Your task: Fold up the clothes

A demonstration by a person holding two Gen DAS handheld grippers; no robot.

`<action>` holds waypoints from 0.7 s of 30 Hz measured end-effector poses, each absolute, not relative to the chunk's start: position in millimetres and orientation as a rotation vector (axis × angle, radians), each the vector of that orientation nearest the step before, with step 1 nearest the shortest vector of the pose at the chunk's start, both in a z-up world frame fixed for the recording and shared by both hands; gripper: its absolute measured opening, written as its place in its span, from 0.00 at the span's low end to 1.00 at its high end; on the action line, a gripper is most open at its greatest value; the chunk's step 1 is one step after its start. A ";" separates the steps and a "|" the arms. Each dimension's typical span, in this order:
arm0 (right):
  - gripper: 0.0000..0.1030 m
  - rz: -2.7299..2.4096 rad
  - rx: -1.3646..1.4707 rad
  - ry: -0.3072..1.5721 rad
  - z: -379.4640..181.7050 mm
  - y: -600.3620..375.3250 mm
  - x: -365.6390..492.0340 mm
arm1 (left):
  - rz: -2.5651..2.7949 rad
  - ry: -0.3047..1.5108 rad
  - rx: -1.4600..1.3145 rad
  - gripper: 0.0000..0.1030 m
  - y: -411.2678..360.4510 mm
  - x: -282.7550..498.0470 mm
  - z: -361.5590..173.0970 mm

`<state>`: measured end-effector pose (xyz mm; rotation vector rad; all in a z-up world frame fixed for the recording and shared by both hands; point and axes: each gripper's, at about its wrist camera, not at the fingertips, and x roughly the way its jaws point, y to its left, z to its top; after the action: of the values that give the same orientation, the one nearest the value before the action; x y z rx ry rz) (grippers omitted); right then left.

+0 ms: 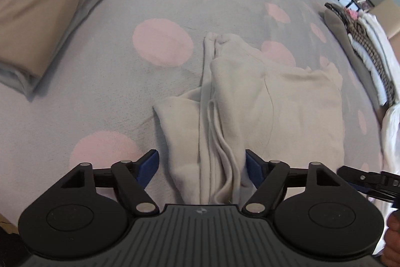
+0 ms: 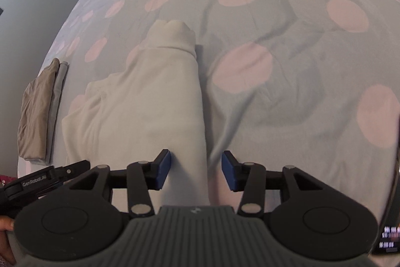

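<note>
The cream garment (image 1: 250,101) lies partly folded on the bed (image 1: 125,96), its spotted grey cover rumpled, with a finished stack of folded clothes (image 1: 42,6) well apart toward the far corner. Both grippers sit at the near edge with fingers spread wide and holding nothing: the left gripper (image 1: 202,168) straddles the bunched layered edges, the right gripper (image 2: 196,170) straddles the long folded side. The chief risk, as I judge it, is closing on only some layers, so the fold slides apart when lifted. The right fingers also frame a ridge of bed cover, which might get pinched with the cloth. The fleecy fabric looks limp and may sag unevenly.
</note>
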<state>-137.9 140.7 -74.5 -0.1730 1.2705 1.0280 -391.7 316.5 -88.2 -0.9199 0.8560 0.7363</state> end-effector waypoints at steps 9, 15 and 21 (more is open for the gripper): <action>0.52 1.095 -0.029 1.371 -105.8 164.0 -116.0 | 0.697 0.764 -0.881 0.72 326.7 -382.4 -92.8; 0.52 1.128 0.015 1.362 -110.1 168.1 -113.5 | 0.673 0.719 -0.841 0.52 330.2 -373.8 -93.2; 0.35 1.110 0.040 1.335 -105.2 173.5 -114.6 | 0.657 0.681 -0.815 0.30 332.3 -367.0 -91.2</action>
<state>-114.6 173.5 -105.2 0.0402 1.3350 1.1100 -367.0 332.3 -91.2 -0.8154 0.6813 0.6574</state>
